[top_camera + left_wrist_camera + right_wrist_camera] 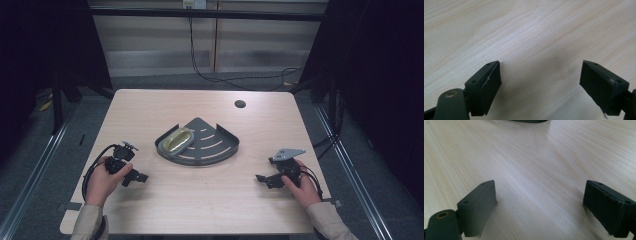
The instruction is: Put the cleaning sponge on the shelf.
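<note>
From above, a dark fan-shaped tray point(210, 145) sat mid-frame on the table point(200, 205), a yellowish oval dish point(176, 141) in its left part. The left gripper point(136, 178) and right gripper point(265, 180) were spread wide, empty; their own views showed bare wood.

The high view is dim overall: the room beyond the tabletop point(200, 200) falls into near-black at both sides, while the wood itself is evenly, softly lit from above. Detail there is soft and grainy. In the left gripper view the wood grain ahead of the jaws is fairly sharp, with a pale sheen between and beyond them; soft shadows pool just beneath each jaw. In the right gripper view the near jaws look slightly blurred, and a diffuse bright patch lies ahead of them.
</note>
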`<state>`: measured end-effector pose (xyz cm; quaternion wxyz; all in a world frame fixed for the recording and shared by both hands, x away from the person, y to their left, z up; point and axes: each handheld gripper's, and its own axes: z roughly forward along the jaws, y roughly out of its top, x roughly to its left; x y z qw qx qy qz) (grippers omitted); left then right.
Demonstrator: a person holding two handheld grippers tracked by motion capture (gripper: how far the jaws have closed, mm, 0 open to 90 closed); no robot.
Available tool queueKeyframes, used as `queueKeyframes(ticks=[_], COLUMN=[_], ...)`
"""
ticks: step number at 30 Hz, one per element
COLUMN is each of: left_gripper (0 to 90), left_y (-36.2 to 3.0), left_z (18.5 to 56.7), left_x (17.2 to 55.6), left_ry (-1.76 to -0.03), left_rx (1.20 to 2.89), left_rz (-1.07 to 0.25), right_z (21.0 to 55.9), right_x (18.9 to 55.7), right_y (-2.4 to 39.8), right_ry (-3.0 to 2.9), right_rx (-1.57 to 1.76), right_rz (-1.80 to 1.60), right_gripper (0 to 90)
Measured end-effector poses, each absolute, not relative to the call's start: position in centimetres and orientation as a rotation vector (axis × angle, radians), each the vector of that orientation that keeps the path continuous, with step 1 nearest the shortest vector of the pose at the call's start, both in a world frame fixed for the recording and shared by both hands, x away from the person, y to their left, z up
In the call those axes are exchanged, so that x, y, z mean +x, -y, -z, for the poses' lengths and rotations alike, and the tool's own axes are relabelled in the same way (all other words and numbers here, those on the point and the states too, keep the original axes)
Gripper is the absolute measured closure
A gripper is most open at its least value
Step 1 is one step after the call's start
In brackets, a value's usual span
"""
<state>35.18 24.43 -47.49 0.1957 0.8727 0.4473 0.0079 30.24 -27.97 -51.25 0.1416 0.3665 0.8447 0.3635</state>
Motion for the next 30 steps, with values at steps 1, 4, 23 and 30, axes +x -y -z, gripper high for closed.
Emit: queueKeyframes(ticks=[1, 4, 23, 30], left_gripper=[16.9, 16.5, 7.6, 0.0], left_y=[-24.5, -24.6, -24.9, -25.0], left_z=[47.6, 47.7, 49.0, 49.6], left_x=[35.1, 34.9, 33.5, 33.2], left_ry=[-1.252, -1.227, -1.091, -1.056], left_rx=[2.441, 2.434, 2.397, 2.38], left_rz=[-0.031, -0.048, -0.232, -0.274], right_z=[51.2, 51.3, 51.3, 51.3], right_x=[30.2, 30.2, 30.2, 30.2], right_y=[28.0, 28.0, 28.0, 28.0], right_ry=[-2.438, -2.438, -2.438, -2.439], right_rx=[1.058, 1.058, 1.058, 1.057], right_rz=[-1.049, -1.049, -1.05, -1.051], right_gripper=[11.0, 11.0, 11.0, 11.0])
